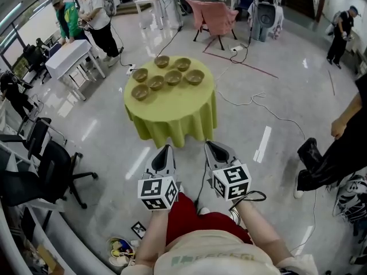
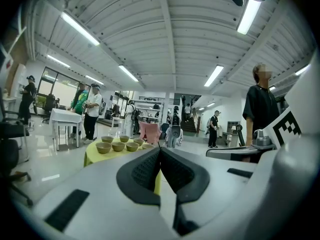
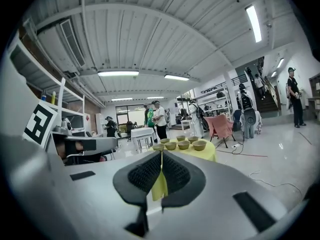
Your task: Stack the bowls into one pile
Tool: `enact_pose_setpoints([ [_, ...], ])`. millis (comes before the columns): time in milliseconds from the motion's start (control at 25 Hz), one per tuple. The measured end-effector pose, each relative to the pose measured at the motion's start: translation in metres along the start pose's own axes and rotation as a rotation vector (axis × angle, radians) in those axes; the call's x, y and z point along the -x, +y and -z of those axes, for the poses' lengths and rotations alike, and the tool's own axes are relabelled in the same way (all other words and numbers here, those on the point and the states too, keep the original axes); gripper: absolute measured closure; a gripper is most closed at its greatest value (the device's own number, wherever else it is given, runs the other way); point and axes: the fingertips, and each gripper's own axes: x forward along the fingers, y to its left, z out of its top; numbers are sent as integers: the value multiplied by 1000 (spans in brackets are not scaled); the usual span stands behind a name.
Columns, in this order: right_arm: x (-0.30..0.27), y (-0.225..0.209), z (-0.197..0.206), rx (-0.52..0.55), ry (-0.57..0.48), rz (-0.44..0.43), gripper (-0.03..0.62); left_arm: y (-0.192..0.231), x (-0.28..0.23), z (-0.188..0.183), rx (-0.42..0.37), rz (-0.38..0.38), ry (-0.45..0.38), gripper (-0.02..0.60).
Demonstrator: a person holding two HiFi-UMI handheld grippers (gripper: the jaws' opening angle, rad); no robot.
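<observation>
seven bowls (image 1: 172, 77): head view, set singly on the table (image 1: 172, 116), well ahead of both grippers
left gripper (image 1: 166, 149): low, near the person's body
right gripper (image 1: 211, 146): just beside it
left gripper view: jaws pressed together, empty; bowls far off, left of the tips
right gripper view: jaws closed on nothing; bowls far ahead, slightly right

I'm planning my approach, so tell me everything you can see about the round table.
The round table is covered by a yellow-green cloth that hangs in folds nearly to the glossy floor, hiding its legs. Seven brownish bowls sit upright and unstacked on its far half; the near half is bare.
</observation>
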Motion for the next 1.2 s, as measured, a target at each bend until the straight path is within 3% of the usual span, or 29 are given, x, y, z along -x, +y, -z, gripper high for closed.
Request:
enact_pose_setpoints([
  [600, -71, -21, -3, 1, 30, -26, 557, 44, -72, -1, 21, 0, 5, 558],
  [1200, -217, -56, -25, -1, 80, -10, 557, 130, -203, -14, 11, 17, 57, 558],
])
